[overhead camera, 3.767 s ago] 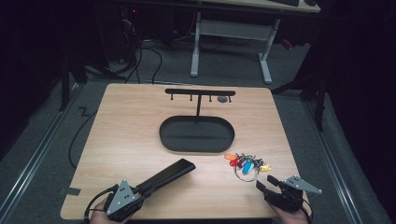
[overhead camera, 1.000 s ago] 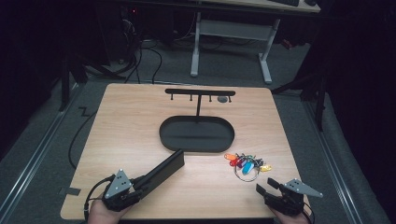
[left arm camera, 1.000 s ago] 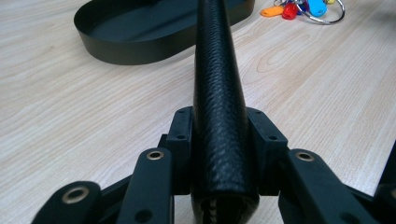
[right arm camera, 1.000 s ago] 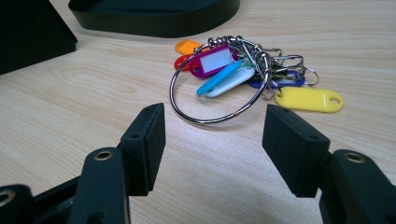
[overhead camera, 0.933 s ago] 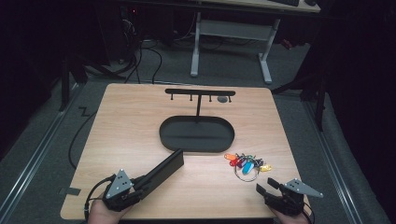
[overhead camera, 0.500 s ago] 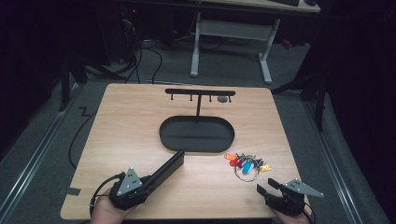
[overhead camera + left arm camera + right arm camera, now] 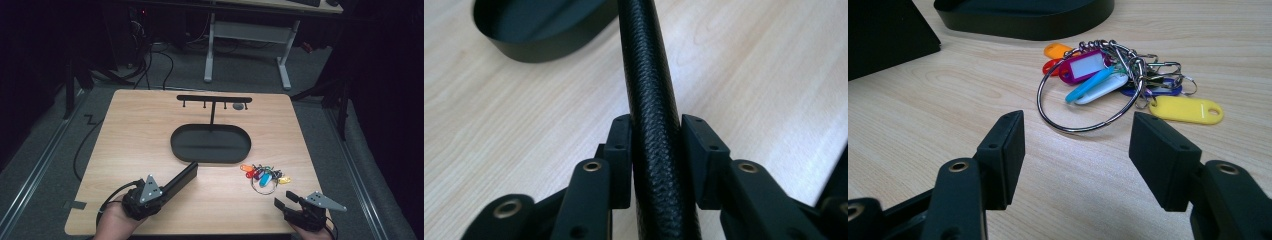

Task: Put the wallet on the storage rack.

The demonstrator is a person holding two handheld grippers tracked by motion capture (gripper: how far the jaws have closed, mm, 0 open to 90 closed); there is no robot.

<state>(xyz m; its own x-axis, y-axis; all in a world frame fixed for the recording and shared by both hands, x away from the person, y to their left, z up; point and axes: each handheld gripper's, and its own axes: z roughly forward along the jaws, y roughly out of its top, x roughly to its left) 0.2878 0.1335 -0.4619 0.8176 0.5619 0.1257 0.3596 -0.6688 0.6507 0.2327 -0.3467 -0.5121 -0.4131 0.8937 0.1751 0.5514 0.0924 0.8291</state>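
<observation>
A long black case with a grained leather surface [image 7: 184, 176] [image 7: 646, 65] sticks out from my left gripper [image 7: 166, 189] [image 7: 656, 131] toward the tray. The left jaws have just been closing and both pads press on the case's narrow edge. My right gripper [image 7: 281, 201] [image 7: 1078, 145] rests near the table's front right edge, open, with nothing between its jaws. Just ahead of it lies a metal key ring with several coloured tags [image 7: 262, 176] [image 7: 1098, 80].
A black oval tray [image 7: 210, 159] [image 7: 539, 45] [image 7: 1023, 25] sits mid-table, with a T-shaped hook rail [image 7: 214, 98] rising from its far side. A small round thing [image 7: 239, 106] hangs at the rail's right end. Beyond the table stand desk legs and cables.
My left gripper has moved right and a little up with the black case held in it. The right gripper and the key ring have stayed put.
</observation>
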